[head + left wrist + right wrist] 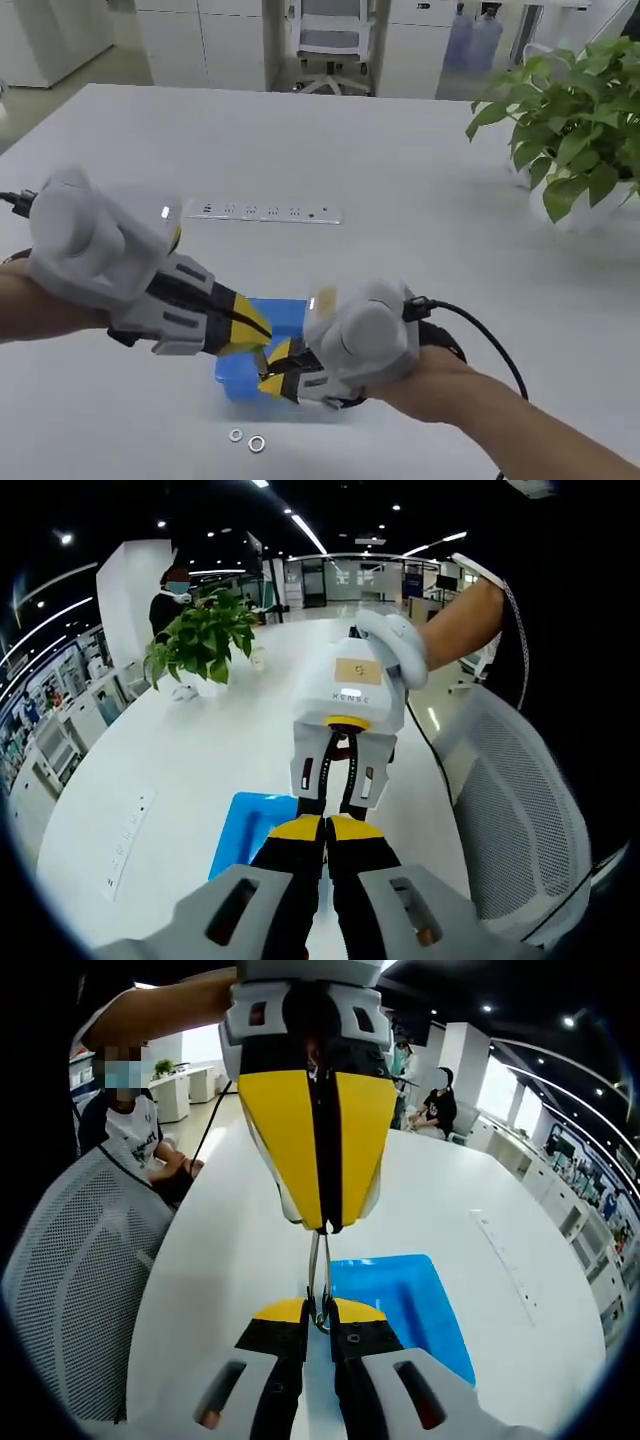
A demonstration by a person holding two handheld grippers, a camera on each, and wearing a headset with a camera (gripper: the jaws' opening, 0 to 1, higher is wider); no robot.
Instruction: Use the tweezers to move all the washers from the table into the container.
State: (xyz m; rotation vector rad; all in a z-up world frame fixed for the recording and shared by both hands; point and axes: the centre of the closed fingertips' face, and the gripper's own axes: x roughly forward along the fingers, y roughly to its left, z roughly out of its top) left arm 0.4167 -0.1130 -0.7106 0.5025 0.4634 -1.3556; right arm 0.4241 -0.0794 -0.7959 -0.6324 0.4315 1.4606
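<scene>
Step in hand, by judgement: preparation of the tool, not yet a pick. The left tongs (250,332) and the right tongs (272,378) meet tip to tip over the blue container (285,312). In the right gripper view the thin metal tweezers (320,1275) run straight from one pair of jaws into the other. Both tongs appear clenched on the tweezers, one at each end, so the tool has no free tip to work with. Two washers (257,443) lie side by side on the white counter (400,180), just in front of the container on the person's side and apart from it. Whether the container holds any washers cannot be told, as the tongs cover most of it. The next move, by judgement, calls for one pair of tongs to let go and the other to keep the tweezers with the points facing outward, then to bring them low over the nearer washer. Risk noted: the tweezers are slim and could twist or drop during the change of grip. A power strip (265,212) lies well beyond the container and a potted plant (575,120) stands far to the right. Neither obstructs the short path between washers and container.
</scene>
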